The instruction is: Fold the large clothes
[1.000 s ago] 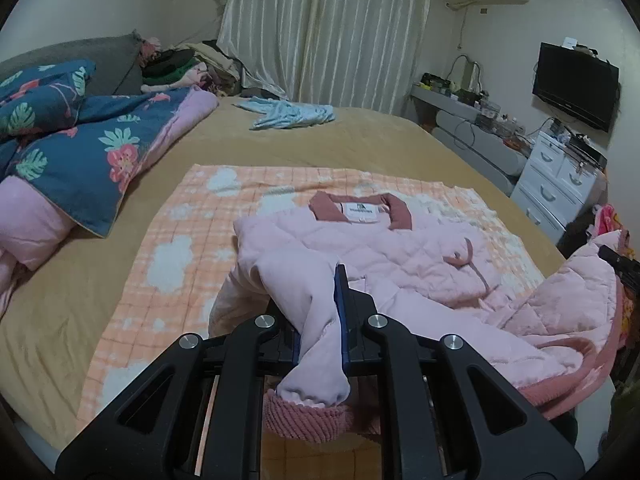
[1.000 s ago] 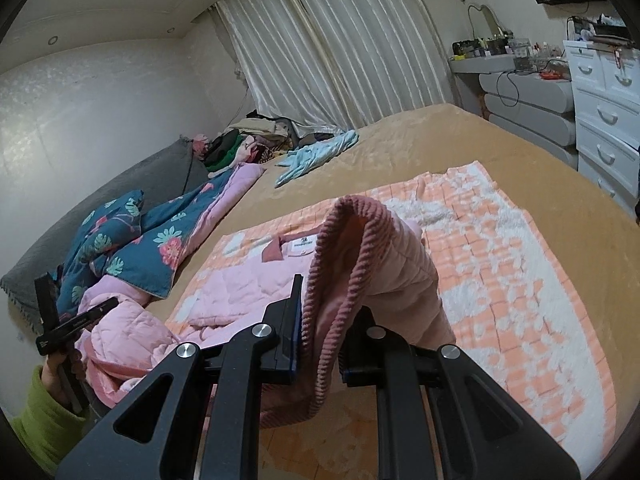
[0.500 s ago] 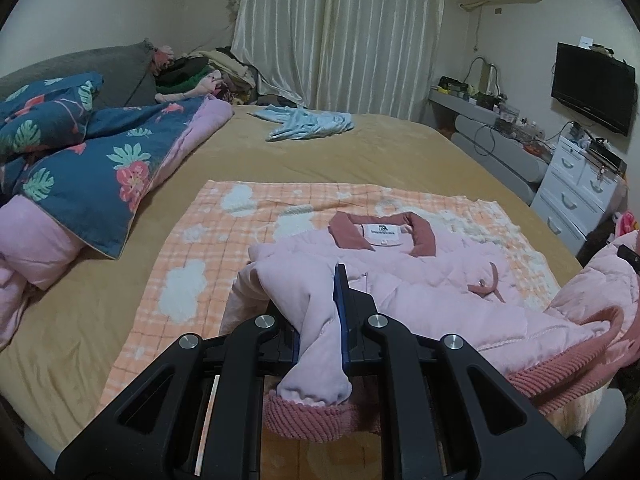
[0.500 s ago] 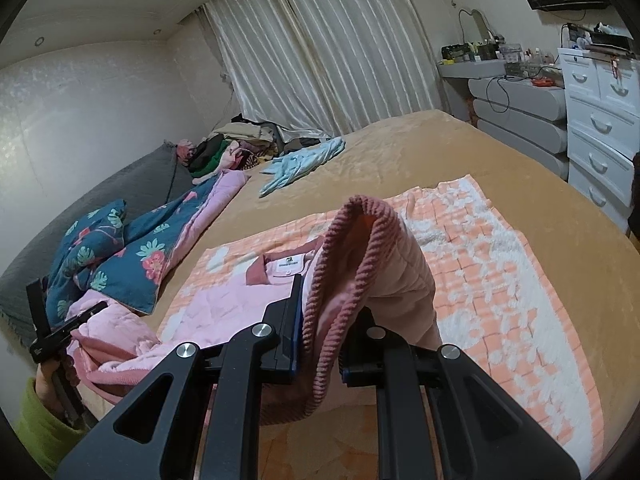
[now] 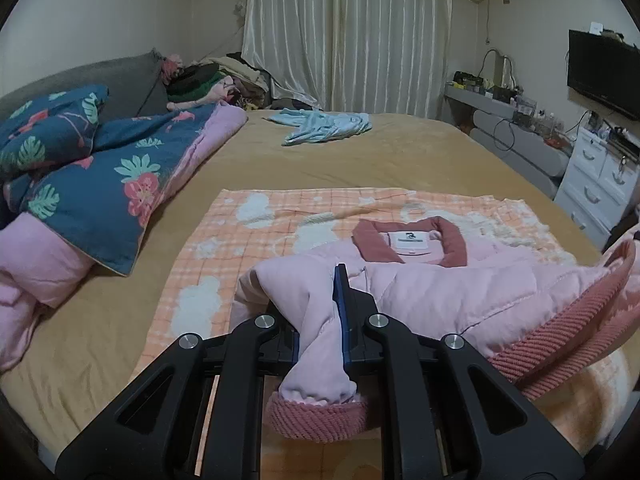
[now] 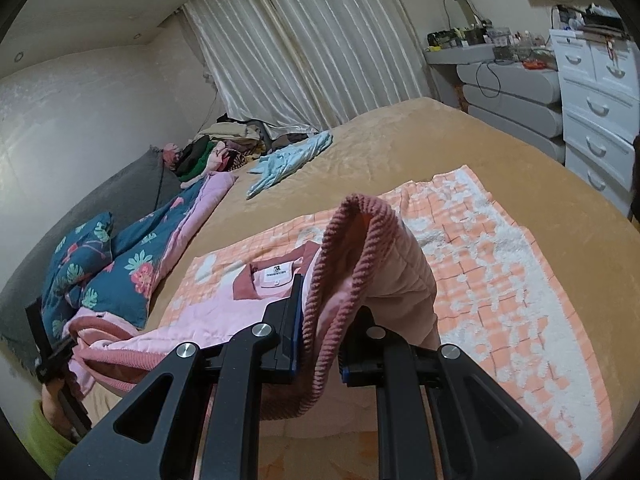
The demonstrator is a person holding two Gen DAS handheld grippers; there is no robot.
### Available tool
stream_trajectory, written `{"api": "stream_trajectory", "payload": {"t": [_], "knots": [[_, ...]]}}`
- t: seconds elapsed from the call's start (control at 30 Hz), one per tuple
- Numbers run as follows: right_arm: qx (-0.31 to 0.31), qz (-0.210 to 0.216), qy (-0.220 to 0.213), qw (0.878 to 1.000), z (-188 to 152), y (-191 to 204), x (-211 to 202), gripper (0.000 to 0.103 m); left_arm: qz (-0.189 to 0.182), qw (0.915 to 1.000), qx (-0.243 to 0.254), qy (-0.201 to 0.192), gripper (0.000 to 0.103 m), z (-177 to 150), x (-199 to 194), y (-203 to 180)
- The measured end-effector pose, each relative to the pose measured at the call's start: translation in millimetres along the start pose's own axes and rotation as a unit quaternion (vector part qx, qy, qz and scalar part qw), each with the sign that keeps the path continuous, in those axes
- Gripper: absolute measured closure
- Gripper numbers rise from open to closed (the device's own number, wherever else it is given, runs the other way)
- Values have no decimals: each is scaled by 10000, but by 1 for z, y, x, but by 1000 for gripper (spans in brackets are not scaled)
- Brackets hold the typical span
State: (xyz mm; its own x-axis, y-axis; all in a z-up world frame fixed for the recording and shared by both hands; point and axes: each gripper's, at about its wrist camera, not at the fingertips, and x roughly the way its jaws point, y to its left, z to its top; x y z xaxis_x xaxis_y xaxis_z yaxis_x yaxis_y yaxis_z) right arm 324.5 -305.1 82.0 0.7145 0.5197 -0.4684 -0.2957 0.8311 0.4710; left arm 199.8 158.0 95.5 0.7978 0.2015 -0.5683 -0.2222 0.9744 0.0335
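- Bedroom setting: tan bed [image 5: 400, 160] with an orange checked blanket [image 5: 224, 248] spread ahead of both jaws.
- We note the left gripper [image 5: 320, 336] clamped on a sleeve of the pink jacket [image 5: 440, 292], cuff hanging below its jaws.
- We note the right gripper [image 6: 320, 336] clamped on the ribbed hem, raised above the blanket.
- Collar [image 5: 412, 240] lies straight ahead; long axis runs away from us.
- We judge open blanket beyond suffices for folding forward.

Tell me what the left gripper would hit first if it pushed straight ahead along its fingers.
The left gripper, shut on the pink jacket's cuffed edge, points at the jacket's own body. It would likely plough into that quilted fabric first, then the dark pink collar. Depth is hard to judge here.
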Motion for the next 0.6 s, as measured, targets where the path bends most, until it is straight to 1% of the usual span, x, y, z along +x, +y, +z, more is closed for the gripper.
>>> {"api": "stream_trajectory", "payload": {"t": [0.2, 0.3, 0.4, 0.47, 0.6], "knots": [[376, 220, 108, 9990, 11, -11, 18, 89, 100, 9999, 51, 48, 96, 1, 13, 1], [610, 448, 161, 9970, 15, -17, 24, 85, 97, 9999, 66, 66, 96, 2, 18, 3], [787, 631, 201, 9947, 19, -22, 29, 77, 101, 9999, 37, 123, 96, 2, 23, 4], [901, 782, 204, 9926, 21, -24, 32, 67, 117, 9998, 31, 150, 96, 3, 28, 4], [843, 931, 151, 9920, 26, -21, 32, 52, 126, 9997, 34, 191, 96, 4, 37, 4]]}}
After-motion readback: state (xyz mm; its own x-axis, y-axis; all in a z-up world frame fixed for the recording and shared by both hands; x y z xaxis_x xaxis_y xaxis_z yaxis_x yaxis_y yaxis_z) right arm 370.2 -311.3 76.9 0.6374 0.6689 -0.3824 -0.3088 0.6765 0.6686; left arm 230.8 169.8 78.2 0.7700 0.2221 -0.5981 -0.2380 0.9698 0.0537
